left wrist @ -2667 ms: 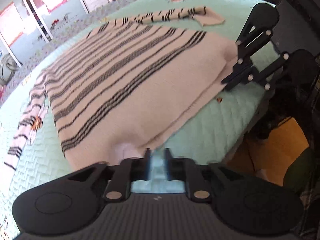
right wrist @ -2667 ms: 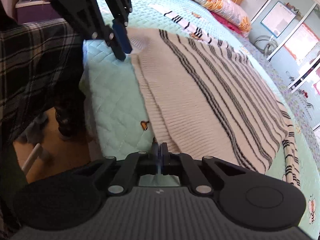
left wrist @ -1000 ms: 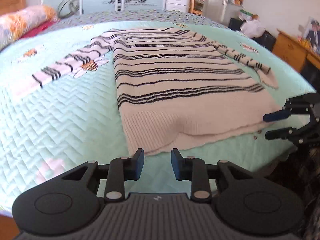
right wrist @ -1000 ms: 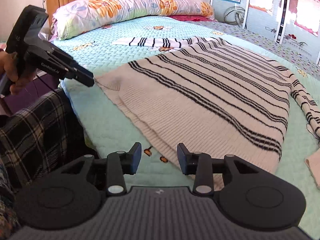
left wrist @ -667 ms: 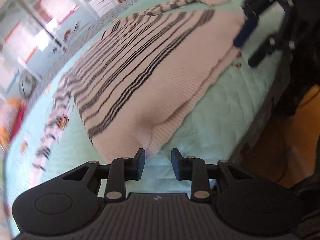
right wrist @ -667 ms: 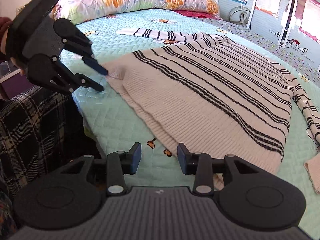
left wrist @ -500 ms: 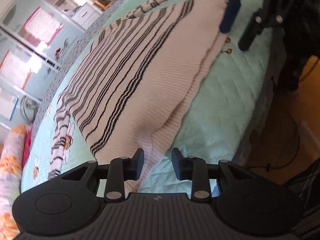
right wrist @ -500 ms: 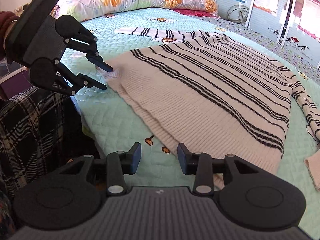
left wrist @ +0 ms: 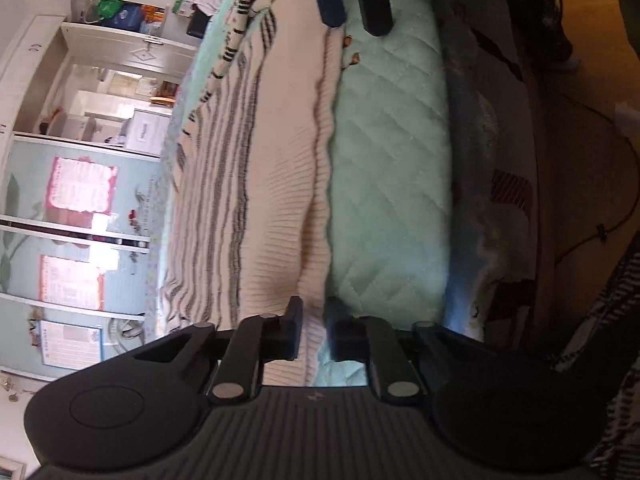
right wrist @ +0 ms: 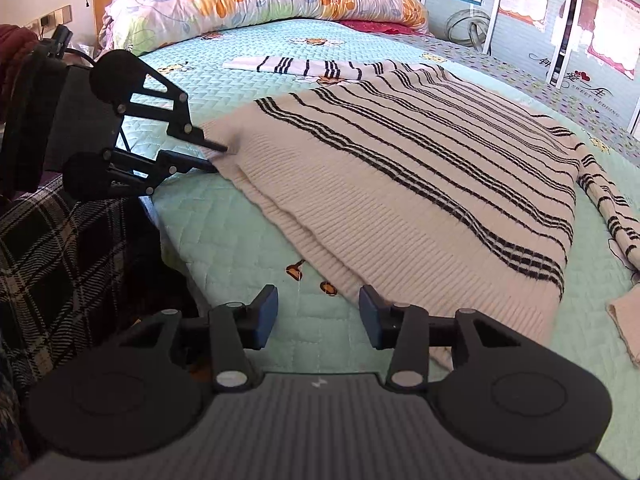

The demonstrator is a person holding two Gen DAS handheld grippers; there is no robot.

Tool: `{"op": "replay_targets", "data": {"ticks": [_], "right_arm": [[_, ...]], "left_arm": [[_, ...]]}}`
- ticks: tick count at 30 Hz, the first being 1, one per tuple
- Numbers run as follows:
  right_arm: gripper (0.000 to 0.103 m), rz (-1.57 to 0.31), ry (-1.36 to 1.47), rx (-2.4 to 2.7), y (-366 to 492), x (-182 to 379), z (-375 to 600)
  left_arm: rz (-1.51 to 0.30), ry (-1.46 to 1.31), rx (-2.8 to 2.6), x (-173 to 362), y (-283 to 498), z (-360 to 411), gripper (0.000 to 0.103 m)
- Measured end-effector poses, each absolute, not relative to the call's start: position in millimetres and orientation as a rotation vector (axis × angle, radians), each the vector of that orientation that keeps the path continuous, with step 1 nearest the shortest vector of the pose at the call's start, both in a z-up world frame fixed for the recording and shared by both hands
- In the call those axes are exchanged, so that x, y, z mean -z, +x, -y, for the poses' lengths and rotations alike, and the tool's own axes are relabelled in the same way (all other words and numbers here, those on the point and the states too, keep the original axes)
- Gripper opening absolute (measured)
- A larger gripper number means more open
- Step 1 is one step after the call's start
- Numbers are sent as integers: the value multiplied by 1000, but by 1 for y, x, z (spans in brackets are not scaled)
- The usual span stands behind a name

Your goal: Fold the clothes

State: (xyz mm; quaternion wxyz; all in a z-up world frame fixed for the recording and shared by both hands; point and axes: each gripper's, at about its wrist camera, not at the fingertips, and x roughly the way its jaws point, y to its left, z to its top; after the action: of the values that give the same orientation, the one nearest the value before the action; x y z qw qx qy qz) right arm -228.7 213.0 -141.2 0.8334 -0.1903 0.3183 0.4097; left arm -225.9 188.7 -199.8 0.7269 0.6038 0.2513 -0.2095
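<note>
A cream sweater (right wrist: pixel 420 184) with black stripes lies spread flat on the bed (right wrist: pixel 224 236), over a mint-green quilted bedspread; its ribbed hem runs close to the near edge of the mattress. One striped sleeve (right wrist: pixel 308 66) extends toward the floral pillow (right wrist: pixel 256 0) at the headboard; the other sleeve (right wrist: pixel 612 208) trails off to the right side of the right wrist view. The left hand-held gripper (right wrist: pixel 214 156) is at the hem corner on the headboard side, its jaws spread with one finger above and one below the corner of the fabric; in the left wrist view, which is rotated and blurred, the hem edge passes between its two fingers (left wrist: pixel 292 334), which have not closed on it. The right hand-held gripper (right wrist: pixel 318 316) hovers spread wide over the bedspread just short of the hem, holding nothing; one blue-padded fingertip sits near the edge of the knit, whether touching cannot be told. Plaid fabric (right wrist: pixel 60 256) of the person's clothing is visible at the bed's edge below the left hand-held gripper.
</note>
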Motion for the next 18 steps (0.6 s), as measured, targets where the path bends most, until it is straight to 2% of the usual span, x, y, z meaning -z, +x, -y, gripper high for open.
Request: {"op": "replay_targets", "data": {"ticks": [3, 8, 11, 18], "right_arm": [[47, -673, -411, -868, -232, 142, -213], [47, -713, -307, -833, -233, 138, -184], [47, -710, -266, -749, -231, 137, -162], [47, -692, -407, -741, -233, 140, -152]], "left_arm": [[-562, 1340, 484, 197, -228, -193, 0], [-677, 1206, 534, 172, -222, -207, 0], [-669, 1219, 529, 175, -226, -205, 0], [-622, 1261, 490, 187, -243, -196, 0]]}}
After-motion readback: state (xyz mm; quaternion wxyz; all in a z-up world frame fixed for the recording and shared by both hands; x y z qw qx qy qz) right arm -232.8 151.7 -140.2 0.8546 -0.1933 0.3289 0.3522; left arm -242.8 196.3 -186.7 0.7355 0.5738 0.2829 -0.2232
